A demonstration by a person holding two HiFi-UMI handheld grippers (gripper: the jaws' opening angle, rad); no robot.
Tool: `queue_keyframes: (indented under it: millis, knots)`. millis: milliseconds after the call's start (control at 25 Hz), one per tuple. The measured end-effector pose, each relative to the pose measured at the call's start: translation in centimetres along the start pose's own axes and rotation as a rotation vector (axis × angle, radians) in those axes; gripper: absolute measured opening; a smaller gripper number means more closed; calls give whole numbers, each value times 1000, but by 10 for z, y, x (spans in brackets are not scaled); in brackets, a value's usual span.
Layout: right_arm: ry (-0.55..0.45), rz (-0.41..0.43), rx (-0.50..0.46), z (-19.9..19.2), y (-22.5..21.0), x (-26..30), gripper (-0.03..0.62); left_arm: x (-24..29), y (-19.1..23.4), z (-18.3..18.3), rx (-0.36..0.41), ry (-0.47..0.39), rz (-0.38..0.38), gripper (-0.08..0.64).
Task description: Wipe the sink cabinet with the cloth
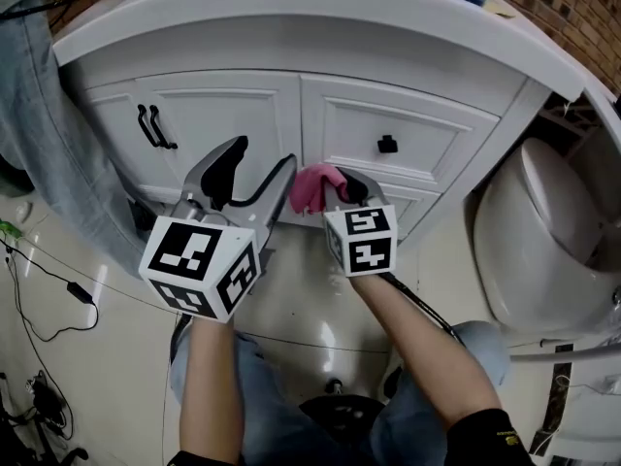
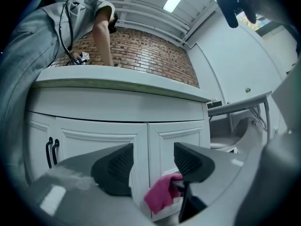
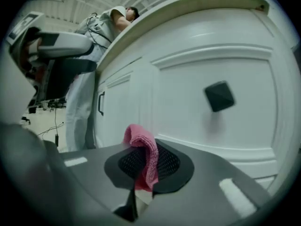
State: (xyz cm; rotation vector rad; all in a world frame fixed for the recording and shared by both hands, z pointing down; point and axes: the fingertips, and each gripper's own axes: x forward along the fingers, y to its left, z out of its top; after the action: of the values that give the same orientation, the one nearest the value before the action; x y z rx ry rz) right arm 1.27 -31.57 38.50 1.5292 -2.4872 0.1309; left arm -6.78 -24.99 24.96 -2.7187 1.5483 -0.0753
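Cloth (image 3: 143, 157) against cabinet (image 1: 388, 115) edge

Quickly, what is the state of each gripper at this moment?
Left gripper: open, holding nothing.
Right gripper: closed on the pink cloth.

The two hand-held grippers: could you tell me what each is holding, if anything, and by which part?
The right hand-held gripper is shut on the pink cloth, pinching a bunched fold; the left hand-held gripper is open and empty.
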Motion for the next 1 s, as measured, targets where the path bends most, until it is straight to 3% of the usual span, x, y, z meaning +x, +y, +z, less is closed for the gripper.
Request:
queue_keyframes:
  millis: [160, 440, 680, 1000]
  knots:
    - [-11, 14, -20, 8, 26, 29, 29, -11, 7, 0, 15, 14, 10, 272]
    - [2, -46, -35, -1, 9, 26, 29, -28, 29, 2, 10, 10, 42, 272]
    - [39, -166, -45, -13, -52, -17, 28, -14, 9, 3, 3, 3, -5, 272]
    - [82, -424, 77, -39, -166, -95, 29, 18, -36, -6, 18, 28, -93, 272]
